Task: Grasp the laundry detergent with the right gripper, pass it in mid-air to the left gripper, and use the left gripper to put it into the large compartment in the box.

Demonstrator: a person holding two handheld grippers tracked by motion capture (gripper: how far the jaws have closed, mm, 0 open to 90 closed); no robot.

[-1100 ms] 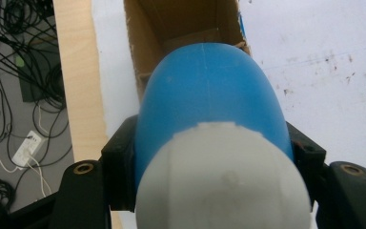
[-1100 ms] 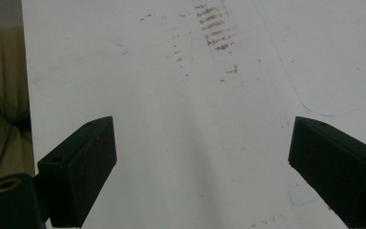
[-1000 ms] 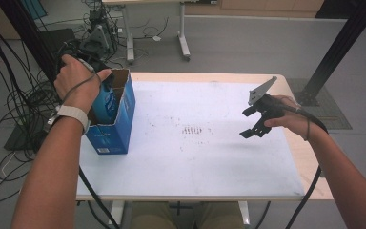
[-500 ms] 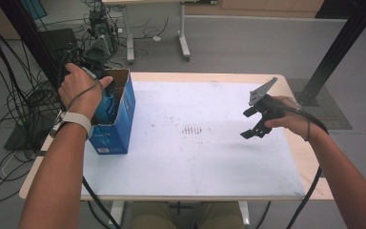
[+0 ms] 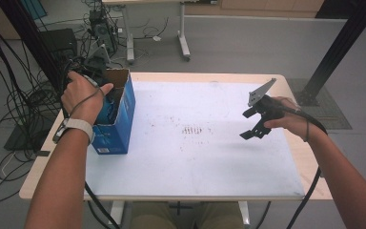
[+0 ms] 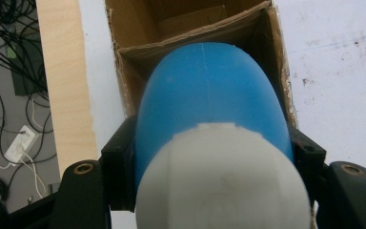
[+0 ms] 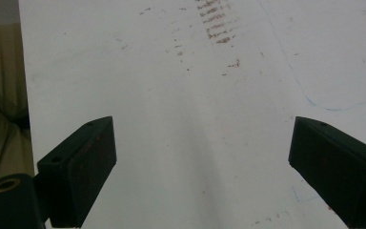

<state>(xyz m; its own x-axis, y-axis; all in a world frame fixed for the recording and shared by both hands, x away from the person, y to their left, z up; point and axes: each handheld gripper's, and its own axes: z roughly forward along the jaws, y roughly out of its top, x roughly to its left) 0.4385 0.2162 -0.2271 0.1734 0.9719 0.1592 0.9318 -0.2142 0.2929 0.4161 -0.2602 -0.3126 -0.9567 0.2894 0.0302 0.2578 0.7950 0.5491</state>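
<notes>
In the left gripper view, the left gripper (image 6: pixel 209 157) pinches a blue bottle (image 6: pixel 209 95) with a white cap (image 6: pixel 221 176) between its jaws, the bottle's far end over the open top of a cardboard box (image 6: pixel 138 52). In the high view the box (image 5: pixel 119 126), blue outside, stands at the counter's (image 5: pixel 195 167) left edge. Farther right, the right gripper (image 5: pixel 253 125) hovers above the white counter, jaws spread with nothing between them.
</notes>
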